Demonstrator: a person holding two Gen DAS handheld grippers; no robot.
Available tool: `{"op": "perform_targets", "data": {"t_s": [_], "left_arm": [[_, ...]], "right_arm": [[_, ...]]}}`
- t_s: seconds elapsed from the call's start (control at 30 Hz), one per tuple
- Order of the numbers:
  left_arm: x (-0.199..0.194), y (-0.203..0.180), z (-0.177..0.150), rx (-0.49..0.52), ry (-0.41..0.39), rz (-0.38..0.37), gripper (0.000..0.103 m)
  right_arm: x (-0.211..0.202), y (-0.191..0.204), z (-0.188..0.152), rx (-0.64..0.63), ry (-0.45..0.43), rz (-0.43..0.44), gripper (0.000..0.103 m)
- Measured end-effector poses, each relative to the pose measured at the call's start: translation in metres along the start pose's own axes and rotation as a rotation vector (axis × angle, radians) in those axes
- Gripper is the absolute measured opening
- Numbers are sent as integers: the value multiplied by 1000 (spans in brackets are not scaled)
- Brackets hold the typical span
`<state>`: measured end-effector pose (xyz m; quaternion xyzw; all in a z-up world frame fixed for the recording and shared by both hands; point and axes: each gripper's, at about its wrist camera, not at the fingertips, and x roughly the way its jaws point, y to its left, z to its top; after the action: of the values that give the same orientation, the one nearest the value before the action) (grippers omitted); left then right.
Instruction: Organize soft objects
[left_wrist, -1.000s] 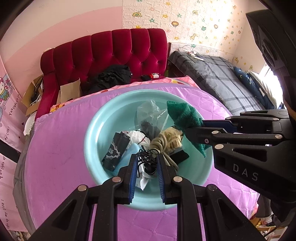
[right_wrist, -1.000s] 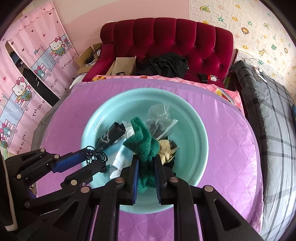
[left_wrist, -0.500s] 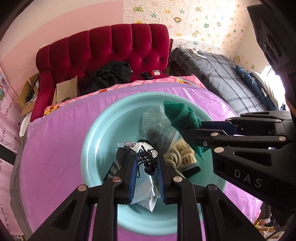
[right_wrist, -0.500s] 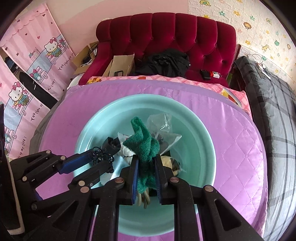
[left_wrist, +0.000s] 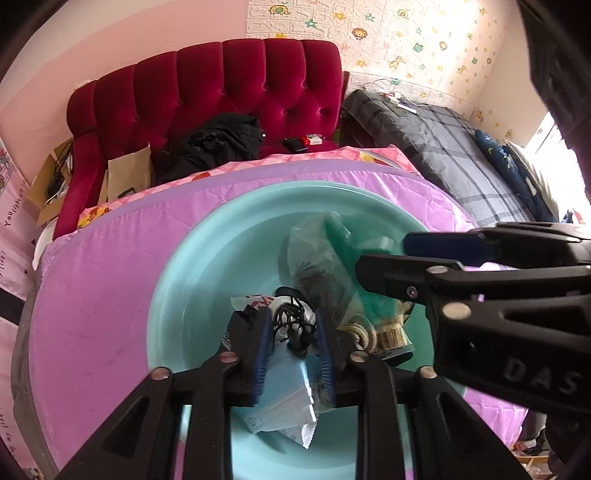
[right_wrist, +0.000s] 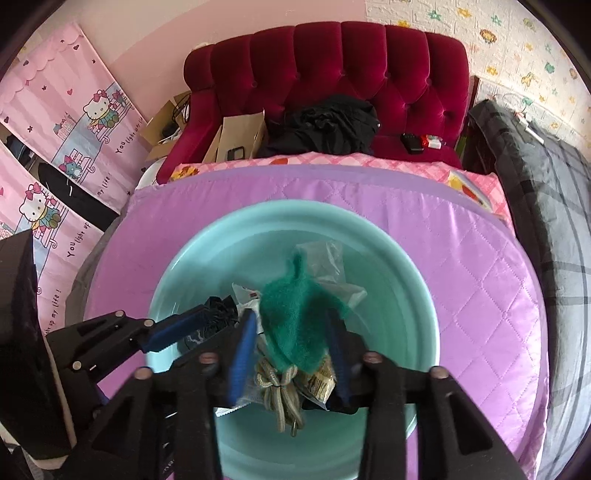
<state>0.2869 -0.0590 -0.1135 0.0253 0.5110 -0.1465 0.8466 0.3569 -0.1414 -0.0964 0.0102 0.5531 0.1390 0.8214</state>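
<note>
A light teal basin (left_wrist: 192, 280) (right_wrist: 399, 266) sits on a purple quilted pad and holds a pile of small things. My left gripper (left_wrist: 293, 328) is shut on a tangled black cord (left_wrist: 291, 321) just above the pile. My right gripper (right_wrist: 291, 339) has its jaws spread wide, and a green fuzzy cloth (right_wrist: 295, 317) sits loose between them over the pile; the cloth also shows in the left wrist view (left_wrist: 369, 295). In the basin lie a blue face mask (left_wrist: 284, 391), a clear plastic bag (left_wrist: 317, 258), a beige rope bundle (right_wrist: 280, 380) and a black pouch (right_wrist: 218, 314).
The purple pad (right_wrist: 461, 258) lies over a pink checked cloth (right_wrist: 332, 162). A red tufted sofa (right_wrist: 332, 74) with black clothing (right_wrist: 325, 125) and cardboard boxes stands behind. A bed with a grey plaid cover (left_wrist: 443, 155) is at the right.
Both grippers have dropped lower into the basin. My right gripper's jaws have spread apart and released the green cloth. My left gripper still holds the black cord.
</note>
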Motion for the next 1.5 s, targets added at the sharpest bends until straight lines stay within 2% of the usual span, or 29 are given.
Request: {"op": "perform_targets", "data": {"t_s": [0.03,0.07,0.17,0.2,0.23,0.3,0.77,1.17,1.5], "left_arm": [[0,0,0,-4,4,13,80],[1,2,0,-9,8,23,88],[-1,4,-2,-20,1,59,95],[0,4,-4,-19,2,71,103],[-1,5,-5,-20,1,89,103],[-4,5,-8,-21,-14,103,103],[-32,-6,-26,-16,-28,145,103],[-71,-19,-48,-34,-72,180,103],[-96,-34,-69,-57,-70,195,103]], "right_arm": [[-2,0,0,-3,-6,-10,52],[-3,0,0,-5,-10,-22,54],[-8,0,0,-10,-30,-67,74],[-9,-2,-1,-9,-34,-72,84],[-9,-2,-1,-5,-37,-75,93],[-10,-4,-2,-2,-40,-87,102],[-28,-5,-33,-5,-34,-100,103],[-68,8,-70,-27,-68,-104,103],[-96,18,-94,-38,-93,-113,103]]}}
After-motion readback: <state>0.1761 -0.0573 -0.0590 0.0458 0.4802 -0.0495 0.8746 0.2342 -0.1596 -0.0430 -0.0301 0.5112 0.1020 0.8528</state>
